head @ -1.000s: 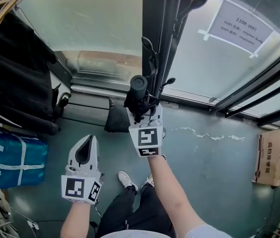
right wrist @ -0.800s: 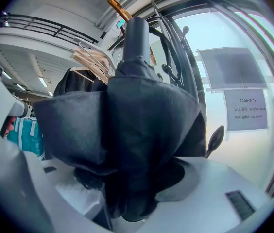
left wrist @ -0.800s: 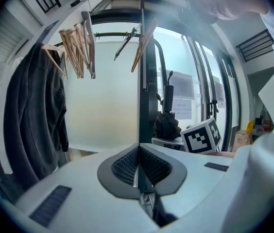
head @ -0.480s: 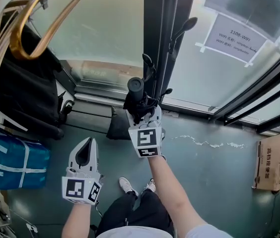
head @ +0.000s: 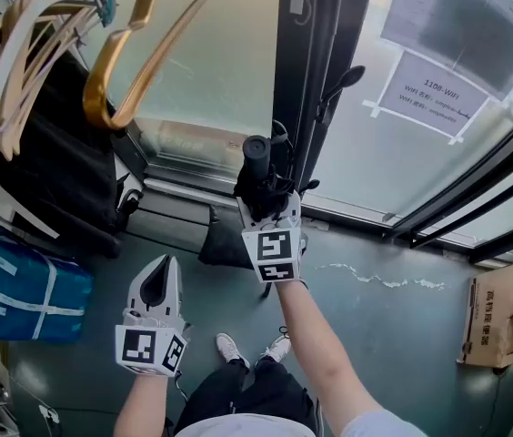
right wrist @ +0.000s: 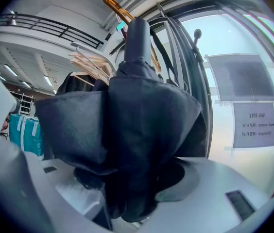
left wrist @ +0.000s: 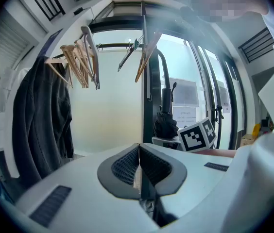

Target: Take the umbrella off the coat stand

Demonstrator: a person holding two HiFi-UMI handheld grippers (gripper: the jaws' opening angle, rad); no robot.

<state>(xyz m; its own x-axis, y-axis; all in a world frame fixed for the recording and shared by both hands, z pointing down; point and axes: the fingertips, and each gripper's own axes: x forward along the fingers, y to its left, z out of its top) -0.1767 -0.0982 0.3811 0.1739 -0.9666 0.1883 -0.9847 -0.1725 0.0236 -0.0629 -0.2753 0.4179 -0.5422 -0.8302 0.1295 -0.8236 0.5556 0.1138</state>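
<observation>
Umbrella (head: 256,178), black, folded, sits upright in my right gripper (head: 266,200), its round cap end up and its bunched fabric filling the gap between the jaws. In the right gripper view the umbrella (right wrist: 127,130) covers most of the frame, and the jaws stand wide, one on each side of the cloth, pinching it. It's just beside the dark coat stand (head: 316,62), on the left of the pole in the head view. I can't tell whether the strap or fabric touches one of the stand's hooks. My left gripper (head: 157,282) hangs lower and nearer to me, well apart from the umbrella. In the left gripper view the left gripper (left wrist: 139,165) has its jaws pressed together with nothing between them. Up left there's a rail of wooden hangers (head: 15,71) with a black coat (head: 47,176) under them and a blue bag (head: 20,289) on the floor below. A paper notice (head: 438,94) is taped to the glass on the right, with a cardboard box (head: 502,321) at the far right of the floor.
</observation>
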